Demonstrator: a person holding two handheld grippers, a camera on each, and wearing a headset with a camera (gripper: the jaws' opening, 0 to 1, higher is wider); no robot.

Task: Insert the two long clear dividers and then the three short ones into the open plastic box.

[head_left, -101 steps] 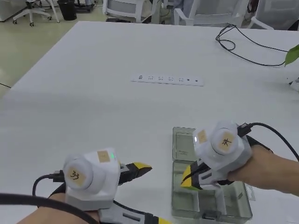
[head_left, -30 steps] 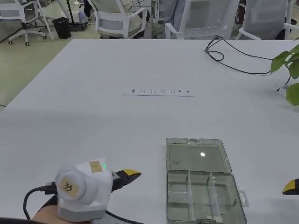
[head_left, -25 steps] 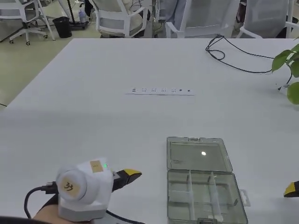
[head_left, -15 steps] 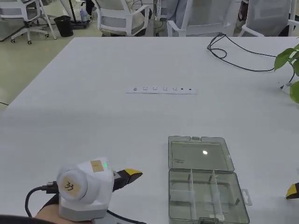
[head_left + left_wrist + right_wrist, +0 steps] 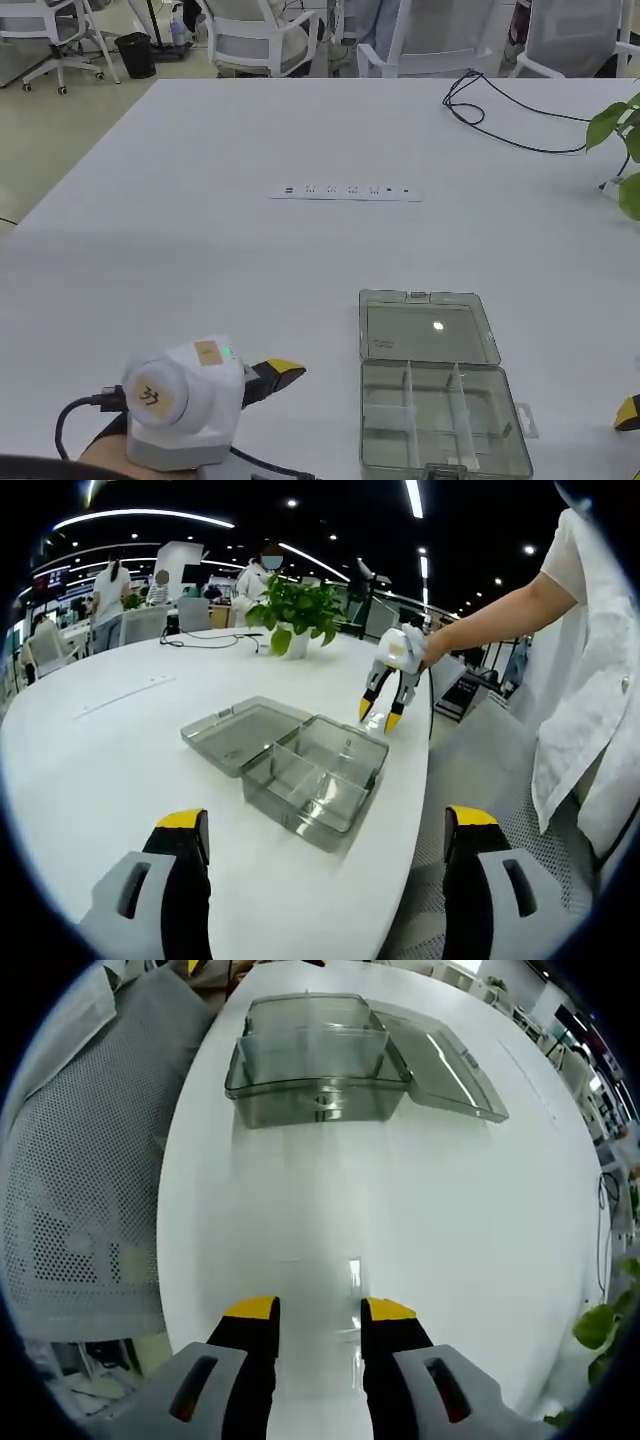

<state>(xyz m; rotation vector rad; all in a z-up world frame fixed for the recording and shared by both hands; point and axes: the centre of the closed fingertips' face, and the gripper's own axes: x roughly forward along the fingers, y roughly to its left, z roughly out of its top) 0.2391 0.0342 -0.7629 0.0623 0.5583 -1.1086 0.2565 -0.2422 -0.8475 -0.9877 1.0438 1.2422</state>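
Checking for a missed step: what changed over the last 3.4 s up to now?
The right gripper left the open box and pulled away to the right, near the table edge, jaws open over what looks like a small clear piece; nothing visibly grasped. Unchanged: left gripper parked left of the box, two long dividers standing in it, lid open flat.

handwritten number, seemingly 33, on round sticker point(image 5: 150, 396) atop left claw point(image 5: 279, 374)

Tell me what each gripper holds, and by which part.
Nothing held. Left gripper open; right gripper open, jaws either side of a clear divider on the table.
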